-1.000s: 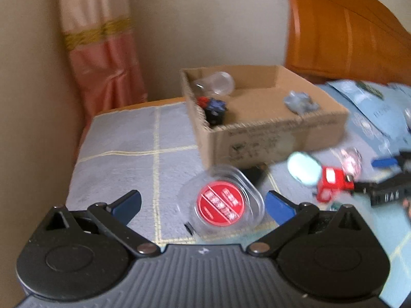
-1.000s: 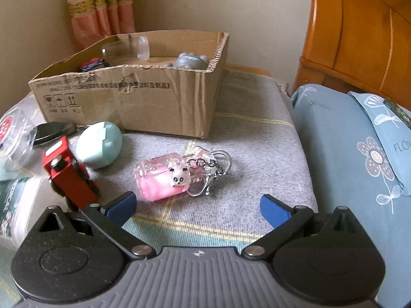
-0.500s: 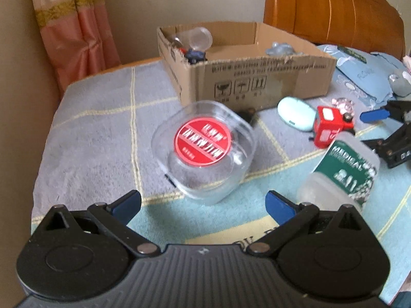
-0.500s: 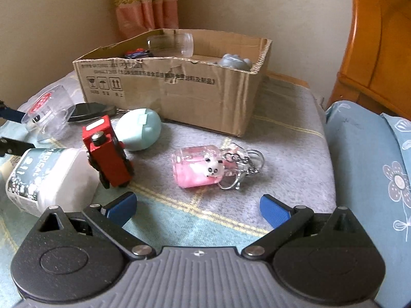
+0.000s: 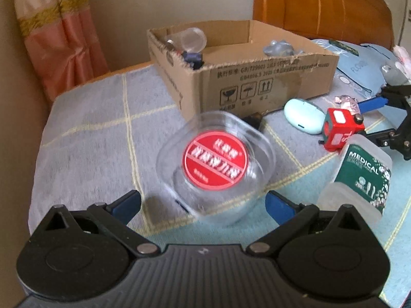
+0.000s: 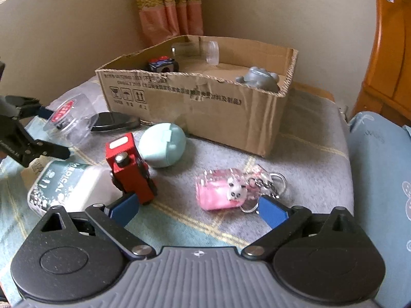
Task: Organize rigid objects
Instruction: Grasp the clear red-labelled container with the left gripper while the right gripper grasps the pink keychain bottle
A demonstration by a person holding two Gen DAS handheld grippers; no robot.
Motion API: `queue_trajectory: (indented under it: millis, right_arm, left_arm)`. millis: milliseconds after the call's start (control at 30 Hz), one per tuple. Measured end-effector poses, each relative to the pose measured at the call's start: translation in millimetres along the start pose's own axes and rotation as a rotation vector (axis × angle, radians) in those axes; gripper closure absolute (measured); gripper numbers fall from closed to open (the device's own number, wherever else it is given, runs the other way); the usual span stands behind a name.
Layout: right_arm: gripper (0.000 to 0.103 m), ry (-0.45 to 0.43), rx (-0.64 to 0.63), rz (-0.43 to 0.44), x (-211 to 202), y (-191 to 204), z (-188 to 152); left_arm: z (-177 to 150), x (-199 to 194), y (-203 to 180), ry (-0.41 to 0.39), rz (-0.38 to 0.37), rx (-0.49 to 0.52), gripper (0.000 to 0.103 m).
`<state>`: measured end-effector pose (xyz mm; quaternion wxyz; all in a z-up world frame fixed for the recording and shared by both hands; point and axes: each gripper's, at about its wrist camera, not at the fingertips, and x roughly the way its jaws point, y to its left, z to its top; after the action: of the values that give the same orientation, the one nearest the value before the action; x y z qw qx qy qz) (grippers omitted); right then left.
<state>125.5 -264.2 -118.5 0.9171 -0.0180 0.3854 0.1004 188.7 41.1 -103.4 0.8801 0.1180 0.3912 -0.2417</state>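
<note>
A clear plastic tub with a red label [image 5: 215, 164] lies on the blanket between the fingers of my open left gripper [image 5: 203, 204]; it also shows in the right wrist view [image 6: 68, 120]. My open right gripper [image 6: 197, 209] is just before a pink keychain bottle [image 6: 222, 192], with a red toy truck [image 6: 129, 166] by its left finger. A mint egg-shaped case [image 6: 163, 145], a medical swab box [image 6: 64, 186] and a black key fob [image 6: 114, 120] lie nearby. The cardboard box [image 6: 195, 110] holds a clear jar, a dark cube and a grey toy.
A grey and teal checked blanket [image 5: 97, 128] covers the surface. A wooden headboard [image 5: 321, 2] and blue floral pillows [image 6: 380, 169] are on the right. A pink curtain [image 5: 59, 33] hangs in the corner by the wall.
My left gripper has moved closer to the clear tub, which now sits between its fingers. My right gripper has moved forward toward the pink keychain bottle and red truck.
</note>
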Motion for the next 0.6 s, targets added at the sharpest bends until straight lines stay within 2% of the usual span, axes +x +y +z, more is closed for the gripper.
queue_trajectory:
  millis: [367, 600]
  right_arm:
    - [0.005, 0.009, -0.032, -0.022, 9.8, -9.1, 13.0]
    - [0.006, 0.041, 0.005, 0.072, 5.9, -12.8, 12.7]
  left_arm:
    - [15.8, 3.1, -12.2, -0.013, -0.029, 0.151, 0.001]
    - [20.9, -2.7, -19.9, -0.030, -0.051, 0.210, 0.004]
